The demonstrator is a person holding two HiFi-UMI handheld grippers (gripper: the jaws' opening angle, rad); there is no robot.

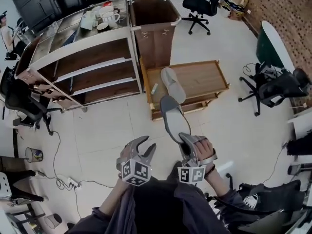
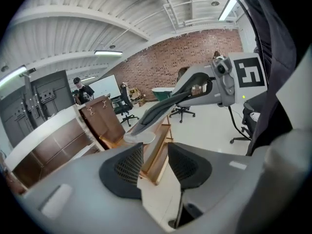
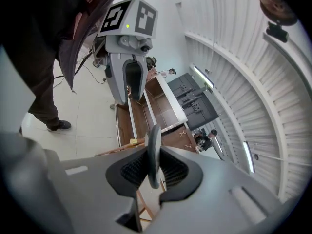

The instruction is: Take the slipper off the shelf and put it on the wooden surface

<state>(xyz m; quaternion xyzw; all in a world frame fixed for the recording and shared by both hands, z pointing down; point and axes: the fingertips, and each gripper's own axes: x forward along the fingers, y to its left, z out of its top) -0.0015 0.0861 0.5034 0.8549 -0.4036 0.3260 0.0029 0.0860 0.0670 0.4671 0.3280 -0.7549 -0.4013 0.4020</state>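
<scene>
A grey slipper [image 1: 171, 118] hangs in the air over the floor, just in front of the low wooden surface [image 1: 204, 79]. My right gripper [image 1: 185, 139] is shut on its heel end; in the right gripper view the slipper's thin edge [image 3: 154, 150] sits pinched between the pads. A second grey slipper [image 1: 173, 84] lies on the wooden surface. My left gripper [image 1: 146, 150] stands open and empty at the left of the held slipper. In the left gripper view the open jaws [image 2: 155, 165] frame the held slipper [image 2: 156, 113] and the right gripper [image 2: 214, 82].
The brown shelf unit [image 1: 92, 67] stands at the left, with cups [image 1: 105, 16] on its top. A tall wooden box [image 1: 153, 28] is behind the wooden surface. Office chairs [image 1: 202, 4] [image 1: 273, 87] stand at the back and right. Cables [image 1: 63, 179] lie on the floor.
</scene>
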